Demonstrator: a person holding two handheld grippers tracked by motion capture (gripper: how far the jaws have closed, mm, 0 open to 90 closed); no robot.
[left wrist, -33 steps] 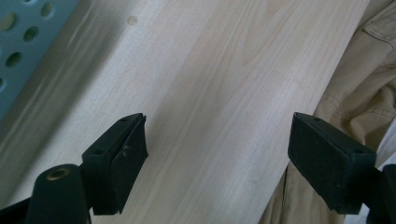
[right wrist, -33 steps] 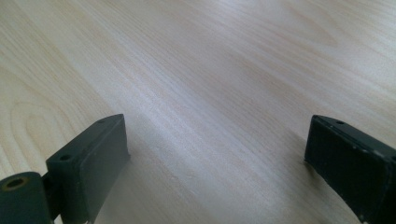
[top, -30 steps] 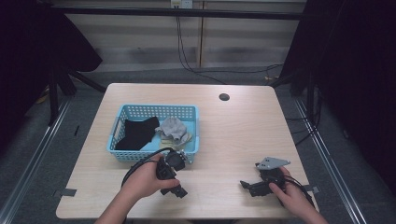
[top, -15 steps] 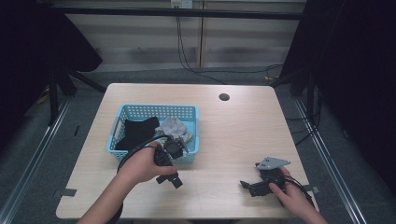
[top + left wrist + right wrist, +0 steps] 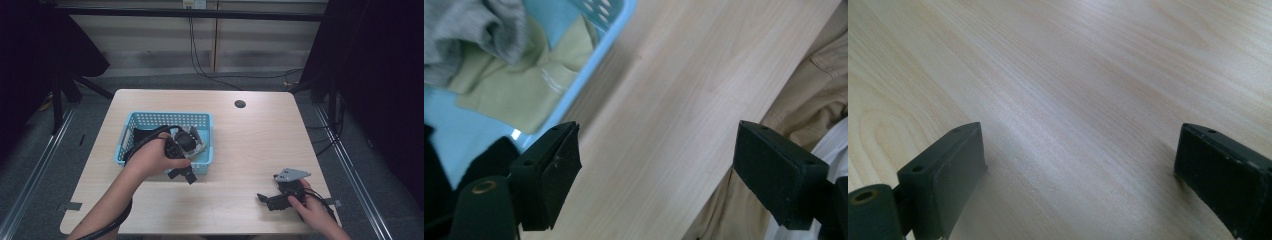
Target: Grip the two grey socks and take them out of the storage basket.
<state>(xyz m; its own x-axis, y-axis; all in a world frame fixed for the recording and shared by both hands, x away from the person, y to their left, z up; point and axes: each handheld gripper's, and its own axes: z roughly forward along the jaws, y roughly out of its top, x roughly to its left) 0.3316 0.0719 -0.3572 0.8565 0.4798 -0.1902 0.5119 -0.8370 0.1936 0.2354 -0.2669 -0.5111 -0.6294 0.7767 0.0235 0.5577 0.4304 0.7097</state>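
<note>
A light blue plastic basket (image 5: 165, 115) stands on the left half of the wooden table (image 5: 250, 145). In it lie a grey cloth (image 5: 474, 30), an olive-green cloth (image 5: 524, 85) and a black cloth (image 5: 489, 160). My left gripper (image 5: 181, 175) hovers over the basket's front rim (image 5: 589, 65), tilted toward the person, open with nothing between its jaws (image 5: 659, 145). My right gripper (image 5: 265, 200) rests low on the table near the front right, open and holding nothing (image 5: 1083, 145), its grey plate (image 5: 291, 174) on top.
A dark round hole (image 5: 240, 104) sits in the table near its far edge. The person's khaki trousers (image 5: 814, 75) lie beyond the table's near edge. Dark frames and cables surround the table on the floor.
The left hand has carried its gripper away from the front of the table up to the basket's front rim. The right gripper has stayed put.
</note>
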